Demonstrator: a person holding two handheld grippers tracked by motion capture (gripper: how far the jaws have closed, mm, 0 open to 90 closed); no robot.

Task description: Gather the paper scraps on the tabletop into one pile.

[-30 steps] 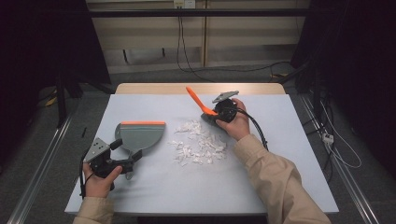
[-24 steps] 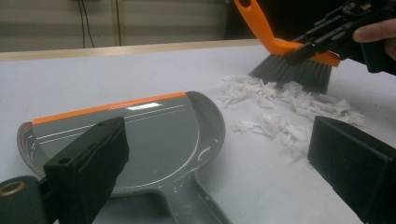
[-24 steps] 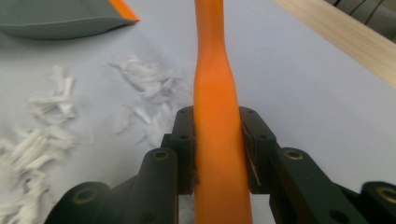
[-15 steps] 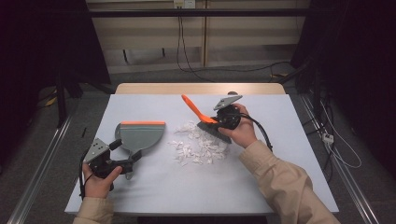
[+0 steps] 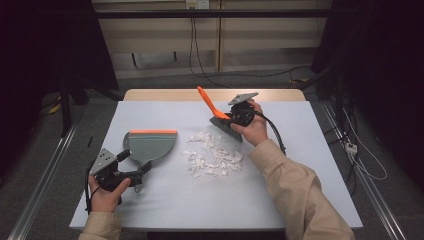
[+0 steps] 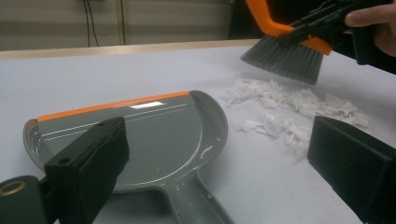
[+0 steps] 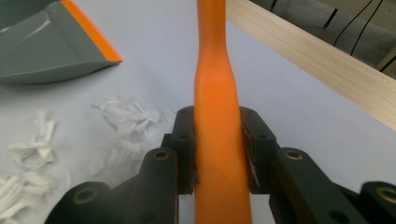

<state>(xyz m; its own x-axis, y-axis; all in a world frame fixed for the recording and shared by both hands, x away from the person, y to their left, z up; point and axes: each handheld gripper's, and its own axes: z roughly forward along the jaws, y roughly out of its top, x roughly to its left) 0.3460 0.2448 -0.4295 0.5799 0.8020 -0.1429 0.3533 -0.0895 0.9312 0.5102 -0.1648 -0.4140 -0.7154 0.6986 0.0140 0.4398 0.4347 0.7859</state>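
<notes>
A grey dustpan [image 5: 150, 144] with an orange lip lies at the table's left. My left gripper [image 5: 134, 165] is open, its jaws on either side of the pan's handle [image 6: 196, 205]. The pan's bowl [image 6: 140, 130] lies just beyond them. White paper scraps [image 5: 212, 155] are strewn at mid-table. My right gripper [image 5: 236, 118] is shut on the orange handle [image 7: 217, 154] of a hand brush. Its grey bristles [image 5: 227, 129] hover at the far right edge of the scraps. The brush [image 6: 285, 58] hangs over the scraps [image 6: 289, 112] in the left gripper view.
The table has a pale blue-grey top [image 5: 300, 165] with a wooden strip [image 5: 165, 94] along the far edge. Cables [image 5: 365, 170] trail on the floor at the right. Metal rails run along both sides of the table.
The right gripper dipped the brush toward the scraps half a second ago, then drew it back up and away, handle steeper. The left gripper and dustpan have not moved.
</notes>
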